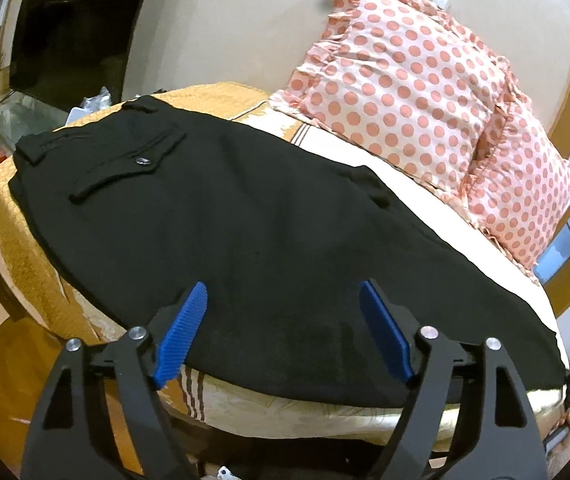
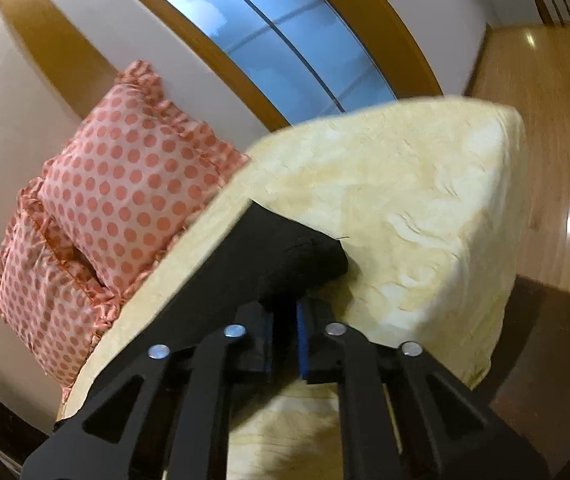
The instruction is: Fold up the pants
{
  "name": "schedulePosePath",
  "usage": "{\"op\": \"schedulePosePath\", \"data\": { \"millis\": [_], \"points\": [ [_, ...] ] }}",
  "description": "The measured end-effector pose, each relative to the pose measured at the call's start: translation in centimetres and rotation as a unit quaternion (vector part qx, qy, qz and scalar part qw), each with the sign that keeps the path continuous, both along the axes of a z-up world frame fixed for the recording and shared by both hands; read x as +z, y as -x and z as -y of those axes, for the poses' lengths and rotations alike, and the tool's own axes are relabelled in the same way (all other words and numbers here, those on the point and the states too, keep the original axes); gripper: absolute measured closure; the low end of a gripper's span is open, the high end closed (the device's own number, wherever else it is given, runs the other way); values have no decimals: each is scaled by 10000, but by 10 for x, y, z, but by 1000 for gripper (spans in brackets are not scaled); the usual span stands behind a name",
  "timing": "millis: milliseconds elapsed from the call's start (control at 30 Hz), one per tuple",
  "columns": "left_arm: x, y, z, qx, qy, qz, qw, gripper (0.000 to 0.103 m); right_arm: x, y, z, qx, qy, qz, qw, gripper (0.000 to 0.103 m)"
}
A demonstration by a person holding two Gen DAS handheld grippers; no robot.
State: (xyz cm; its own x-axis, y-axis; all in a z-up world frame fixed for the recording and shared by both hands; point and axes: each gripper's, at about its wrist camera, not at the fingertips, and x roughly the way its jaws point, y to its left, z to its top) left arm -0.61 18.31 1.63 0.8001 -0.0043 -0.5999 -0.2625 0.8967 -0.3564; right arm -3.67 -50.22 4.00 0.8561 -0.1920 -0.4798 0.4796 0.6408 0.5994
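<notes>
Black pants (image 1: pixel 225 224) lie flat across the bed (image 1: pixel 425 196), waistband and buttoned back pocket (image 1: pixel 133 164) at the far left, legs running to the right. My left gripper (image 1: pixel 283 292) is open, its blue pads (image 1: pixel 183 332) spread just above the near edge of the pants, holding nothing. My right gripper (image 2: pixel 283 308) is shut on the leg end of the pants (image 2: pixel 297 260), bunched between its pads above the cream bed sheet (image 2: pixel 405 208).
Two pink polka-dot pillows (image 1: pixel 405 80) lean on the wall at the head of the bed; they also show in the right wrist view (image 2: pixel 125 184). A dark TV (image 1: pixel 69 32) stands far left. A window (image 2: pixel 285 40) and wooden floor (image 2: pixel 545 120) lie beyond.
</notes>
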Motion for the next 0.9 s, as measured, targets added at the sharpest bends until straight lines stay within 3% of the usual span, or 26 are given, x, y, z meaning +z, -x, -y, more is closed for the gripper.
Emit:
{"op": "schedulePosePath", "data": {
  "millis": [100, 200, 267, 367, 400, 500, 567, 633, 833, 867, 900],
  "points": [
    [-2, 0, 0, -124, 43, 103, 9999, 14, 28, -11, -21, 165, 344, 241, 9990, 96],
    [-3, -1, 2, -193, 56, 166, 9997, 9, 64, -38, -63, 846, 550, 660, 9927, 96],
    [-4, -1, 5, -209, -14, 174, 9996, 7, 88, -63, -112, 1632, 772, 920, 9793, 96],
    [-4, -3, 8, -187, -113, 153, 9996, 5, 111, -100, -217, 3200, 1214, 1099, 9331, 96],
    [-4, -3, 9, -181, -117, 154, 9996, 4, 111, -108, -254, 3708, 1372, 1045, 9125, 96],
    [-4, -3, 9, -168, -85, 175, 9997, 4, 73, -121, -376, 5383, 1955, 312, 8191, 97],
    [-4, -2, 7, -193, -16, 207, 9996, 4, 49, -118, -411, 5680, 2261, -44, 7913, 97],
    [-4, -1, 5, -235, 35, 244, 9994, 4, 34, -117, -423, 5794, 2137, -228, 7862, 97],
    [-5, -1, 6, -308, -34, 274, 9991, 2, 55, -116, -421, 5548, 2007, 119, 8073, 97],
    [-5, 0, 6, -308, -50, 280, 9991, 2, 56, -114, -427, 5596, 2025, 166, 8035, 97],
    [-5, 0, 6, -306, -44, 295, 9991, 2, 53, -113, -438, 5744, 2091, 125, 7913, 97]
  ]
}}
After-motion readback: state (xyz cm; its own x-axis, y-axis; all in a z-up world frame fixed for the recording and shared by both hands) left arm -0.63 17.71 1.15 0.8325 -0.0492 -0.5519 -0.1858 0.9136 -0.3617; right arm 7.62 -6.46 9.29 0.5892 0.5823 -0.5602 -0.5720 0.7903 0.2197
